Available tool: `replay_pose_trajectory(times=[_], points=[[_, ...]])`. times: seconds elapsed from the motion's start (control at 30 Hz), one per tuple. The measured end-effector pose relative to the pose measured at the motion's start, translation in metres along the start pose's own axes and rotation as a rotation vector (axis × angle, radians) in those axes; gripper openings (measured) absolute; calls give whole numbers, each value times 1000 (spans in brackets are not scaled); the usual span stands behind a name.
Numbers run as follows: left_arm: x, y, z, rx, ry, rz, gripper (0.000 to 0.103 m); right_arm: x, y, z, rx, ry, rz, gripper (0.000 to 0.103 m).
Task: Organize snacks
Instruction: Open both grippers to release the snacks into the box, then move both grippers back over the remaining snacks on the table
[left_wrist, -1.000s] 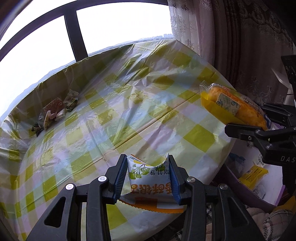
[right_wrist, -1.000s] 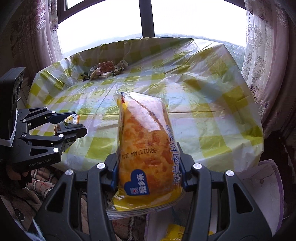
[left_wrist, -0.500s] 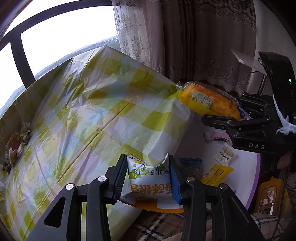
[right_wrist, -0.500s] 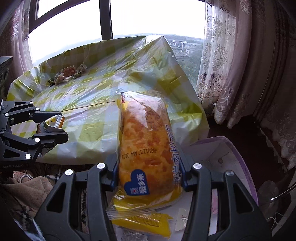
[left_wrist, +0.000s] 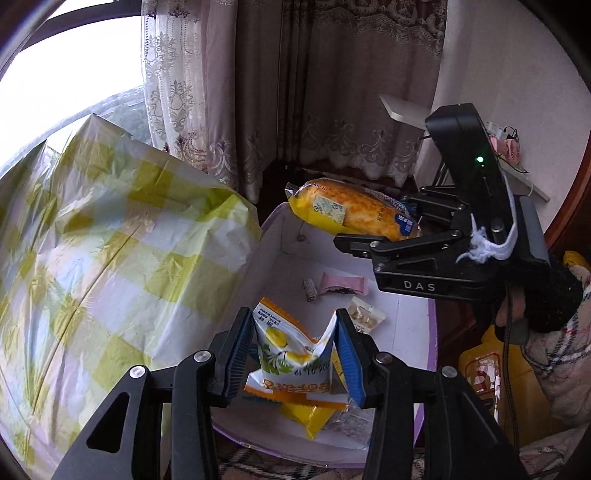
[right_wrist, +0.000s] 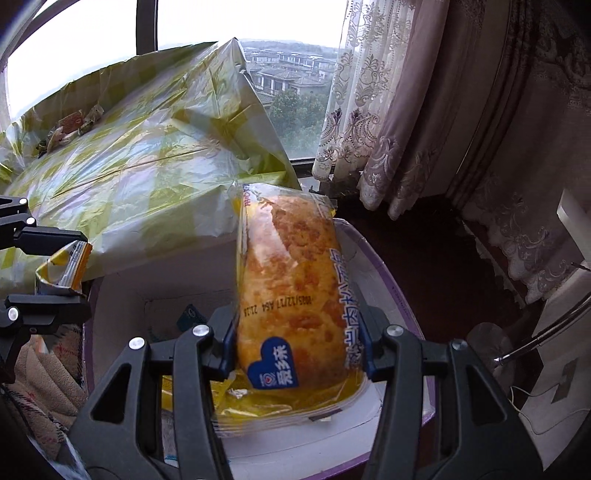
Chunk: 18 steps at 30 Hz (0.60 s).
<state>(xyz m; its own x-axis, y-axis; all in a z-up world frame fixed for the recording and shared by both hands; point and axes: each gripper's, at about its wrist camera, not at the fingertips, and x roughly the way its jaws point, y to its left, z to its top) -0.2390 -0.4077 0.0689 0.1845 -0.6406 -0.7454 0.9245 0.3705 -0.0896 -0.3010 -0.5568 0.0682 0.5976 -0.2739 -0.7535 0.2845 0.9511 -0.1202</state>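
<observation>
A: Only the left wrist view shows the pink wrapper (left_wrist: 343, 283) lying in the white box (left_wrist: 413, 325).

B: There the left hand-held gripper (left_wrist: 295, 354) clamps the lemon packet (left_wrist: 291, 350) above that box; the right hand-held gripper (right_wrist: 299, 339) grips the bread pack (right_wrist: 291, 295).

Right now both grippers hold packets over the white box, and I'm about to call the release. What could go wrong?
The bread packet juts far past the right gripper and near the white box rim; released here, it might tip out. The left gripper pinches the small snack packet crumpled, so it may cling. The pink candy below could get buried.
</observation>
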Motion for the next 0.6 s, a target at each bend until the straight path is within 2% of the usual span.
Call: replay_pose_trajectory(times=[0.03,0.07,0.13,0.3,0.37,0.47,0.6], points=[[-1,3,0,-20,-5,-22,57,1,-3,1,22,3,-15,58],[-3,7,-1,-42,-11,-22,70,0,-5,2,44,-2,-32,61],[-14,18,-4,-75,-51,21,81,-5,-7,8,70,-30,-36,66],[-46,74,-26,-206,-127,188,82,-14,18,22,37,-87,27,67],[-59,107,-47,-281,-133,290,82,-12,36,24,17,-87,78,68],[-83,164,-86,-421,-115,456,82,-3,78,26,-51,-56,166,68],[-134,240,-143,-622,-143,644,83,2,148,36,-195,-50,259,68]])
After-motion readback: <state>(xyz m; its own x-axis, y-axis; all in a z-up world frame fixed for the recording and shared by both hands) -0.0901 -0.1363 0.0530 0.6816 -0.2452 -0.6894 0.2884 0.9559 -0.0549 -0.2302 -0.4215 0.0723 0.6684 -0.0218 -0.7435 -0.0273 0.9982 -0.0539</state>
